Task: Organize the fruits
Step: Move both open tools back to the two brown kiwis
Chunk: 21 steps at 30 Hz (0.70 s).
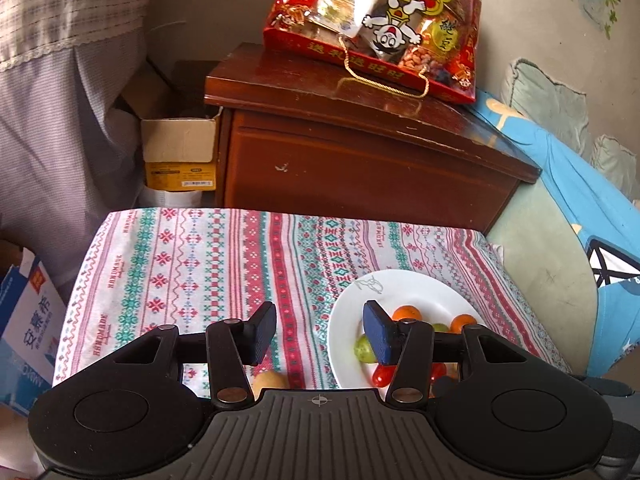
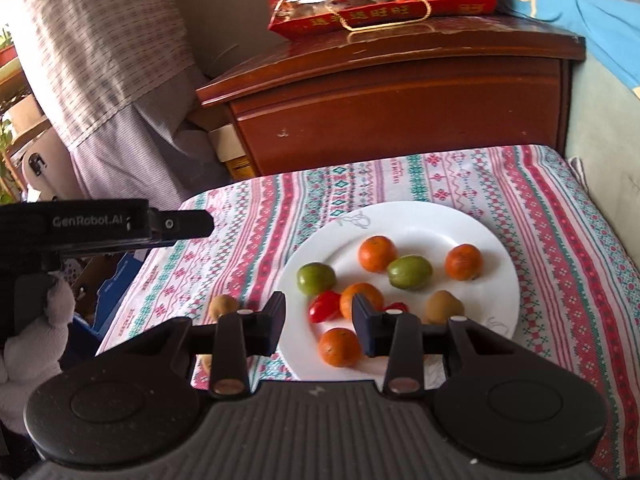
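Observation:
A white plate [image 2: 448,220] on the patterned cloth holds several small fruits: orange ones [image 2: 377,253], green ones [image 2: 409,272], red tomatoes [image 2: 325,305] and a brown kiwi [image 2: 443,306]. Another brown kiwi [image 2: 224,306] lies on the cloth left of the plate; it also shows in the left wrist view [image 1: 270,382]. My right gripper [image 2: 319,326] is open and empty above the plate's near-left edge. My left gripper [image 1: 320,330] is open and empty, above the cloth at the plate's [image 1: 404,284] left rim. The left gripper's body [image 2: 100,224] shows at the left of the right wrist view.
A dark wooden cabinet [image 1: 360,152] stands behind the table with a red snack bag [image 1: 376,24] on top. Cardboard boxes [image 1: 178,152] and a draped chair [image 1: 60,120] are at the left. A blue carton [image 1: 24,320] sits by the table's left edge. A sofa [image 1: 560,264] is at the right.

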Tool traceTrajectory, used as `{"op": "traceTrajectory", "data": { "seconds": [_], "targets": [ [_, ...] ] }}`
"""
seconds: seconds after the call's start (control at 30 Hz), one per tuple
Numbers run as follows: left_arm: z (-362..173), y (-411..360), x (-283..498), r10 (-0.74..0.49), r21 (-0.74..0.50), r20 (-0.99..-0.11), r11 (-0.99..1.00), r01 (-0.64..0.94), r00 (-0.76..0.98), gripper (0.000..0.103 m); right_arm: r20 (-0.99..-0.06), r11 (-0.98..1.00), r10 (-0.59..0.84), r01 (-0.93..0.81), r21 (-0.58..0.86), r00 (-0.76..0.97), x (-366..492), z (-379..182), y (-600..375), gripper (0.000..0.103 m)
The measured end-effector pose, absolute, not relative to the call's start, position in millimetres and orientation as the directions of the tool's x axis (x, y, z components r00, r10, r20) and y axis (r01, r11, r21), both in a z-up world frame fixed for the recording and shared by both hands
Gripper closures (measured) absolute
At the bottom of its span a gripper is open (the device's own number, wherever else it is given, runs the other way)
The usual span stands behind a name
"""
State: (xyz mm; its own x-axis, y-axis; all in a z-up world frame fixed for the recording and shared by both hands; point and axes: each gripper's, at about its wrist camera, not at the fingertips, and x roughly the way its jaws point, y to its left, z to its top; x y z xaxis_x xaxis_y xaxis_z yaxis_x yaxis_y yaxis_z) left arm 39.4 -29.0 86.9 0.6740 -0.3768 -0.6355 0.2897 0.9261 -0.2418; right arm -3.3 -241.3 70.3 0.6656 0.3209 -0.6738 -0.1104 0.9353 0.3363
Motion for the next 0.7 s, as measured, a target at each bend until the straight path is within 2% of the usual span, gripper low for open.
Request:
{"op": "traceTrajectory", "data": {
  "seconds": [0.2, 0.37, 0.47, 0.57, 0.63, 0.7],
  "targets": [
    [83, -6, 32, -0.355, -0.258, -0.644, 0.935, 0.245, 0.677, 0.044, -0.67, 0.92, 0.381, -0.188, 0.344, 0.638, -13, 65, -212, 0.065],
    [74, 4, 32, -0.322, -0.229, -0.665, 0.947, 0.226, 0.674, 0.043, -0.677, 0.912, 0.402, -0.206, 0.354, 0.616, -19, 52, -197, 0.065],
    [68, 13, 32, -0.325, -0.252, -0.67, 0.945, 0.207, 0.668, 0.035, -0.681, 0.912, 0.404, -0.213, 0.35, 0.611, -19, 45, -189, 0.065],
    [64, 19, 32, -0.309, -0.247, -0.682, 0.95, 0.189, 0.663, 0.034, -0.682, 0.909, 0.412, -0.22, 0.355, 0.604, -18, 40, -183, 0.064],
    [63, 22, 33, -0.302, -0.25, -0.691, 0.952, 0.174, 0.657, 0.032, -0.679, 0.907, 0.418, -0.233, 0.35, 0.604, -18, 38, -178, 0.061],
    [63, 25, 33, -0.289, -0.247, -0.693, 0.956, 0.159, 0.661, 0.026, -0.679, 0.908, 0.418, -0.244, 0.342, 0.603, -18, 36, -174, 0.054]
  ]
}}
